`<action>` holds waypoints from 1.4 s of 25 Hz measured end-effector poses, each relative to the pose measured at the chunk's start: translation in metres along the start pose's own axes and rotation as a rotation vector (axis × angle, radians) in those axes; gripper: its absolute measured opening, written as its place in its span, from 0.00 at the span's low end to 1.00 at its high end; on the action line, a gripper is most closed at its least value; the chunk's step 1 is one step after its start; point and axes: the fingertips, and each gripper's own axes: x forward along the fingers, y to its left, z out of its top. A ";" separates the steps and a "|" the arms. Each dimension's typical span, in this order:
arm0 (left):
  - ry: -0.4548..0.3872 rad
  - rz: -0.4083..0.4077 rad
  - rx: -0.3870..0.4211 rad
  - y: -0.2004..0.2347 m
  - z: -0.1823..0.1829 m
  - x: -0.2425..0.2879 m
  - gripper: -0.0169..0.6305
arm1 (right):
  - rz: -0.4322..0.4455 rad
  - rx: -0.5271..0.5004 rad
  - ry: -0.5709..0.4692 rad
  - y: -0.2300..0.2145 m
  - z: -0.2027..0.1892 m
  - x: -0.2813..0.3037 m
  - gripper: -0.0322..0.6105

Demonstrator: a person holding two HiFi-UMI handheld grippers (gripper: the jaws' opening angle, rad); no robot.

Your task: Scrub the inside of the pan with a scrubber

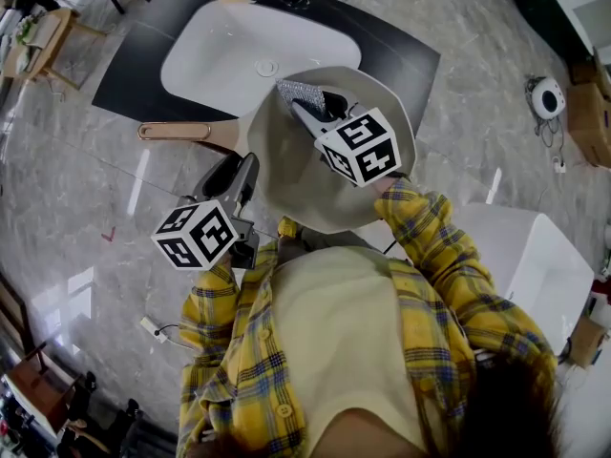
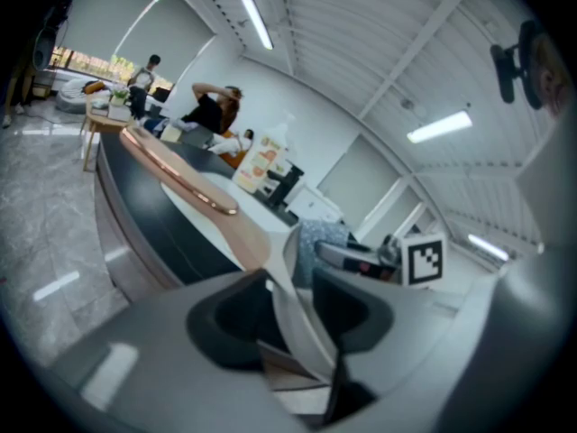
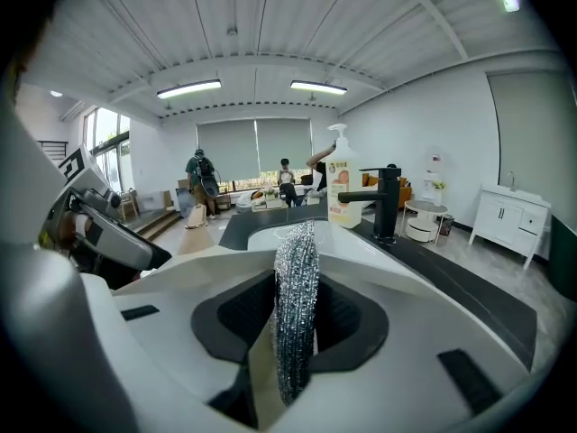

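Pinching scrubber [image 3: 296, 296], right gripper [image 1: 302, 104] over pan [image 1: 296, 187]; left gripper [image 1: 241, 176] clamps rim.

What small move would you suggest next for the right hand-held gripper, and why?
Probably sweep the scrubber across the pan, over its inside, toward the person. The right hand-held gripper pinches it at the far rim, and the left hand-held gripper clamps the near rim, so the pan looks steadied.

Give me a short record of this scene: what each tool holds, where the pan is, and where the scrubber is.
left tool: shut on the rim of the pan
right tool: shut on the scrubber
pan position: held over the near edge of the sink, handle pointing left
scrubber position: inside the pan, by its far rim
scrubber contact with pan: cannot tell
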 end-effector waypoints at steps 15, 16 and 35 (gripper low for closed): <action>0.004 0.026 0.008 0.007 -0.004 0.002 0.26 | -0.029 0.001 -0.021 0.019 0.006 0.006 0.18; 0.005 0.030 0.007 0.009 -0.005 0.003 0.26 | -0.023 -0.007 -0.023 0.024 0.006 0.007 0.18; -0.023 0.025 -0.009 0.009 -0.011 -0.011 0.25 | 0.209 -0.031 -0.027 0.093 0.007 -0.006 0.18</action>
